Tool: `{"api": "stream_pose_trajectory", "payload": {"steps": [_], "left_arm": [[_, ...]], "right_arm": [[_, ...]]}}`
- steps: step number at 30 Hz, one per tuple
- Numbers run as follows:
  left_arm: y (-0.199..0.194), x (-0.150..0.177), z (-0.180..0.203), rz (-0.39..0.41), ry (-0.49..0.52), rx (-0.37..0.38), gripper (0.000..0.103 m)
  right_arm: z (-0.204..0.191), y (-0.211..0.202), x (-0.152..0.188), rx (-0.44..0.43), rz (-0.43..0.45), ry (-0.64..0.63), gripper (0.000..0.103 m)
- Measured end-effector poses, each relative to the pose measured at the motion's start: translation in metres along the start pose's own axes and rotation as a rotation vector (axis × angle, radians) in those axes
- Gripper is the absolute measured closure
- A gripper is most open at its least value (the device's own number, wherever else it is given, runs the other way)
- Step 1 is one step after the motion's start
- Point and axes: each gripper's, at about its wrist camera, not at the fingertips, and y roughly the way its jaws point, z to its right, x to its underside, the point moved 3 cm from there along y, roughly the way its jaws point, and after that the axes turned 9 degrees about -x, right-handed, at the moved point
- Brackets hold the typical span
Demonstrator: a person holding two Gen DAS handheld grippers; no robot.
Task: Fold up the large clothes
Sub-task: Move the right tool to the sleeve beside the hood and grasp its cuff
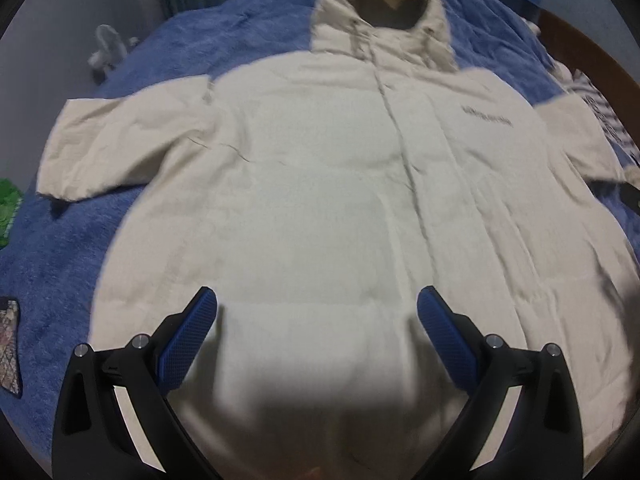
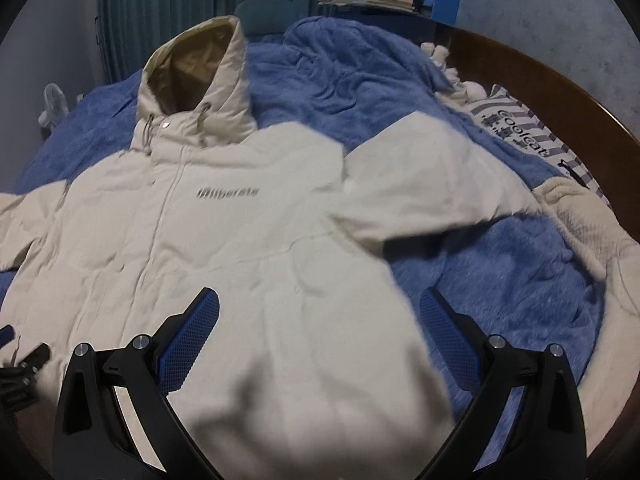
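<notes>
Two tools (image 1: 316,304) (image 2: 320,308) agape over jacket (image 1: 320,180); striped pillow (image 2: 516,124) near sleeve.

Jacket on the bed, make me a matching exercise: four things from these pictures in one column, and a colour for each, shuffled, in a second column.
Things:
1. jacket
2. blanket
3. curtain
4. hood lining

Colours:
A. teal green
B. tan
C. cream white
D. blue

Pairs: 1-C, 2-D, 3-A, 4-B
</notes>
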Motion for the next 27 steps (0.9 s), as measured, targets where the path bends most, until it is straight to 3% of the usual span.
{"api": "stream_pose_trajectory", "payload": {"steps": [2,4,6,9,13,16,20,24,27], "left_arm": [[-0.002,-0.01,-0.008,0.041,-0.015,-0.084,0.007],[-0.003,-0.019,-0.015,0.053,-0.031,-0.108,0.007],[-0.005,-0.029,-0.023,0.061,-0.06,-0.085,0.007],[-0.008,-0.049,-0.03,0.104,-0.066,-0.077,0.007],[-0.008,-0.071,-0.035,0.16,-0.046,-0.123,0.007],[-0.001,-0.083,-0.036,0.191,-0.044,-0.069,0.007],[0.018,-0.084,-0.034,0.175,-0.037,-0.029,0.007],[0.046,-0.076,-0.029,0.12,-0.03,-0.083,0.007],[0.061,-0.073,-0.037,0.087,-0.082,-0.064,0.007]], "right_arm": [[0.007,0.001,-0.007,0.016,0.028,-0.005,0.006],[0.015,0.005,-0.013,0.031,0.033,-0.002,0.006],[0.024,0.01,-0.017,0.026,0.037,0.025,0.006],[0.04,0.011,-0.031,0.013,0.108,0.073,0.006],[0.052,0.018,-0.05,0.05,0.17,0.049,0.006],[0.064,0.028,-0.06,0.022,0.192,0.042,0.006],[0.083,0.044,-0.068,0.029,0.164,0.071,0.006],[0.1,0.068,-0.067,0.043,0.089,0.108,0.006],[0.107,0.08,-0.059,0.023,0.039,0.138,0.006]]}}
